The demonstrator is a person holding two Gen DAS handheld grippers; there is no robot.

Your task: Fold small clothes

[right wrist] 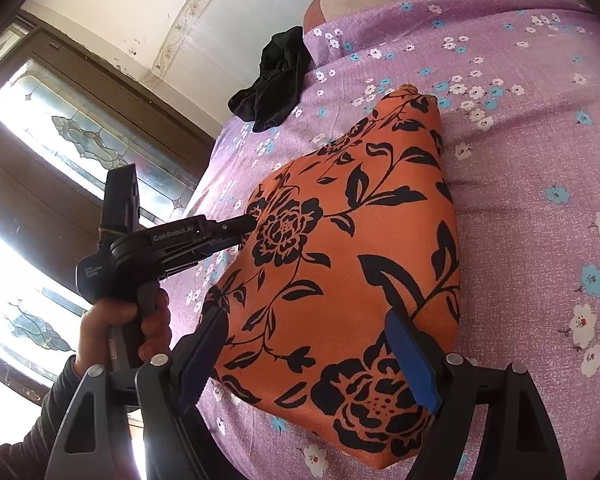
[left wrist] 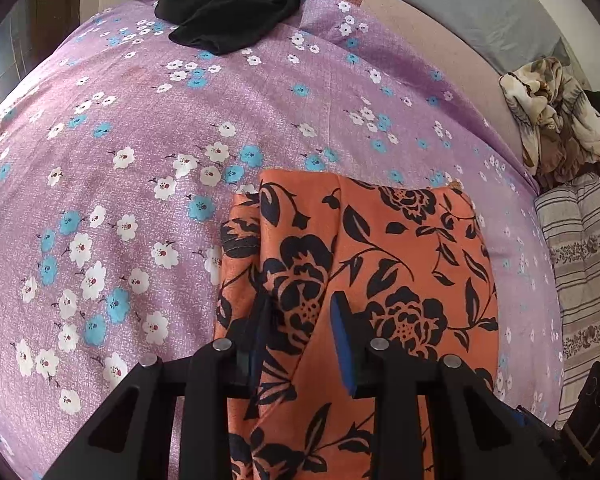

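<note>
While the orange floral garment point(right wrist: 340, 264) lay partly folded on the purple flowered bedsheet point(left wrist: 140, 152), filling the lower centre of both views, I had my left gripper point(left wrist: 300, 332) down at its near-left edge. Its jaws stood narrow with a raised ridge of the orange cloth between them; the left pad looked sunk into the fabric, but the blue right pad seemed to stand a little clear, so I could not call it a firm pinch. In the right wrist view that same gripper, held by a hand point(right wrist: 128, 320) at lower left, had its tips on the cloth's left edge.

My right gripper point(right wrist: 312, 344) had its jaws wide, straddling the near lower corner of the garment without pressing on anything I could see.

To do this step well, I judged I needed both layers at the left edge caught together before lifting, or the top layer would slide and spoil the fold line. I thought the right jaws should close on the near corner, so the two edges could travel level and land square on the far side.

A black garment point(left wrist: 232, 8) sat crumpled at the upper centre of the left view, well apart, waiting its turn.
</note>
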